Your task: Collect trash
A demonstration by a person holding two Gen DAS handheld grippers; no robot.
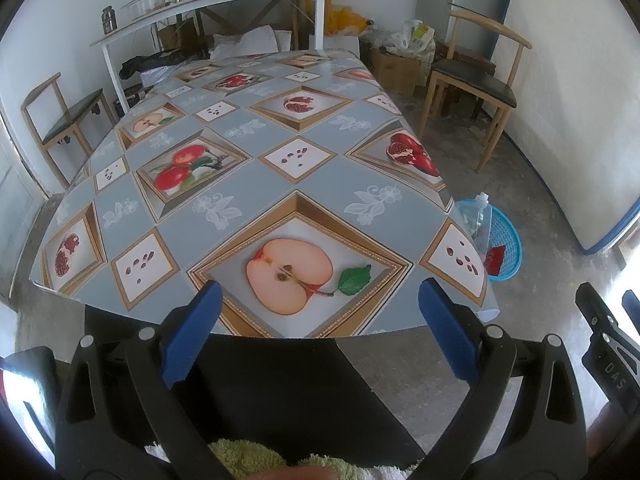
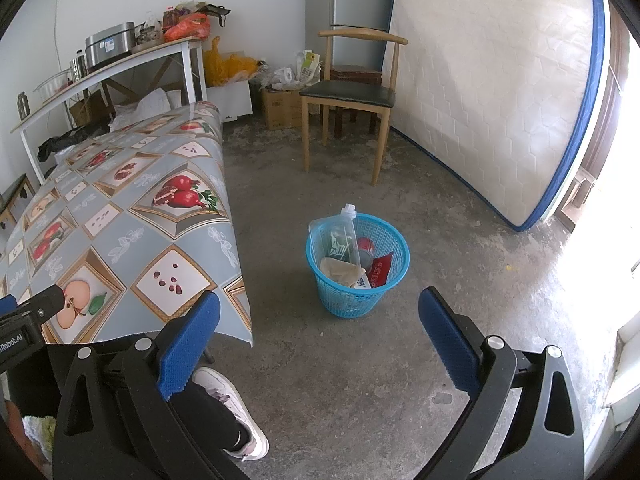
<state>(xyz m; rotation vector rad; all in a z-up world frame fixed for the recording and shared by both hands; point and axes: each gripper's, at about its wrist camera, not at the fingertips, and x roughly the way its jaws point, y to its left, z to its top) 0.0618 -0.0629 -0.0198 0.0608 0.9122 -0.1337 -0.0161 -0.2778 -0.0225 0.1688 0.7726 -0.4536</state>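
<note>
You look to be at the tail of the job: the table [image 1: 248, 184] under its fruit-print cloth shows nothing loose on it, and the trash sits in the blue basket [image 2: 394, 276] on the concrete floor, just off the table's near right corner. Your left gripper [image 1: 318, 304] hangs over the near table edge with its blue pads spread wide and nothing between them. Your right gripper [image 2: 320, 312] points down at the floor short of the basket, fingers likewise parted and empty.

Look the basket over from the right wrist view. A clear plastic bottle [image 2: 347, 232] with a white cap leans against the far-left rim and sticks up above it. Beside it lie a red can [image 2: 365, 245], a red wrapper [image 2: 380, 270], a crumpled brown paper piece [image 2: 338, 270] and a dark green printed packet [image 2: 335, 247]. The pile is loose and fills most of the basket.

Your next move, as I judge it, calls for a sweep of the floor and the table's far end for anything missed; neither view shows a stray piece near you. If you find nothing, back both grippers away without knocking the tall bottle, which looks ready to tip out
</note>
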